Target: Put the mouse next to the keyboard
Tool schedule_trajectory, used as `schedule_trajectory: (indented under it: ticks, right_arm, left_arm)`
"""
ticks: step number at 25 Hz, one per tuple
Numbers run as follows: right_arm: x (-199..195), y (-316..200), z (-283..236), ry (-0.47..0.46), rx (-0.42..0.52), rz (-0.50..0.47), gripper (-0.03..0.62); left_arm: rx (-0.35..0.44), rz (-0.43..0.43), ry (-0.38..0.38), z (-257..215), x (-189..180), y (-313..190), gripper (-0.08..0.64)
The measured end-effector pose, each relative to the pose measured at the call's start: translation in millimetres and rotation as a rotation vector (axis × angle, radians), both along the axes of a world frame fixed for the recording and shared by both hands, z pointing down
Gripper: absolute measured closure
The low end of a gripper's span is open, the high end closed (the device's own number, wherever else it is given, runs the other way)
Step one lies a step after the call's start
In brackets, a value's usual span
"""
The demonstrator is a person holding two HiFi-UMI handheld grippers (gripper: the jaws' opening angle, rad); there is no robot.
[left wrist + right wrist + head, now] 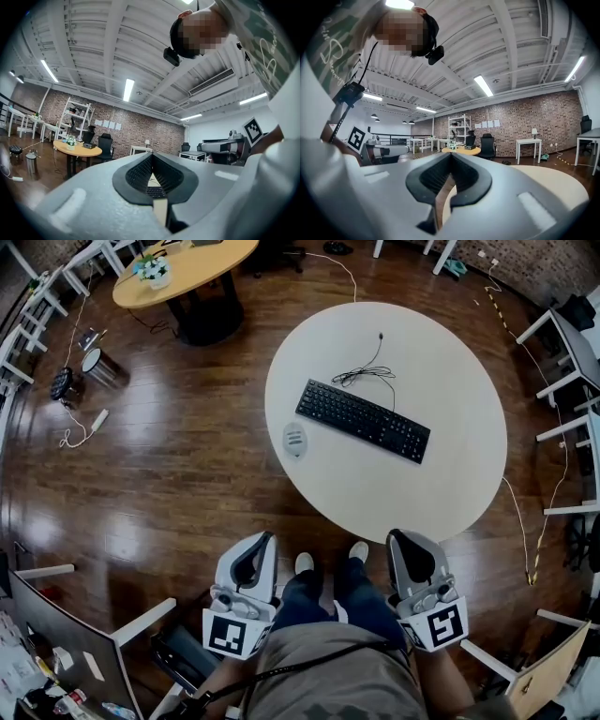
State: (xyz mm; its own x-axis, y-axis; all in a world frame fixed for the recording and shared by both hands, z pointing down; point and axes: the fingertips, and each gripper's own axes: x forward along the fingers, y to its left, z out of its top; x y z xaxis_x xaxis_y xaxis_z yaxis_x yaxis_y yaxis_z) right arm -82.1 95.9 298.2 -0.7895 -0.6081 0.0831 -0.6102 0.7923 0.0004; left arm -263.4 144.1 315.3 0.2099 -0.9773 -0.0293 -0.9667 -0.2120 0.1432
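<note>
Head view first: there's a round pale table (450, 474) with a black keyboard (363, 420) lying diagonally across the middle, and its cable (364, 374) is bunched up in a loose coil just behind it. The grey mouse (294, 439) sits on the table near the keyboard's left end, not touching it, and pretty close to the table's rim on that side. Both grippers are held down low on the near side of the table, over the wood floor (169, 474) and well apart from the mouse. The left gripper (262, 545) and right gripper (401, 542) sit either side of the person's legs, and both point towards the table. A second round wooden table (187, 268) with a small plant on it stands off at the top left. In the left gripper view the jaws are closed tip to tip with nothing between them, and past them you get that wooden table, a brick wall (140, 136) and white shelves (77, 115). The right gripper view is the same deal, with the jaws pressed together and empty, and the pale table's edge curves off to the right of them.
</note>
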Motion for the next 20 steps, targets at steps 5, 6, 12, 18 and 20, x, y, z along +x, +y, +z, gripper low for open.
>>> schedule_trajectory:
  ticks: [5, 6, 12, 18, 20]
  right_arm:
    - [9, -20, -3, 0.000, 0.013, -0.001, 0.588]
    - [10, -23, -6, -0.004, 0.022, -0.009, 0.588]
    - [24, -47, -13, -0.020, 0.028, -0.039, 0.588]
    - [43, -77, -13, -0.029, 0.035, -0.073, 0.588]
    - [55, -88, -11, -0.038, 0.028, -0.069, 0.588]
  left_arm:
    - [0.011, -0.034, -0.004, -7, -2, -9, 0.558]
    - [0.011, -0.039, -0.011, -8, -2, -10, 0.558]
    - [0.018, -0.062, -0.007, -16, 23, -32, 0.558]
    - [-0.003, -0.098, -0.035, -14, 47, -57, 0.558]
    - [-0.010, -0.098, -0.052, -14, 60, -68, 0.558]
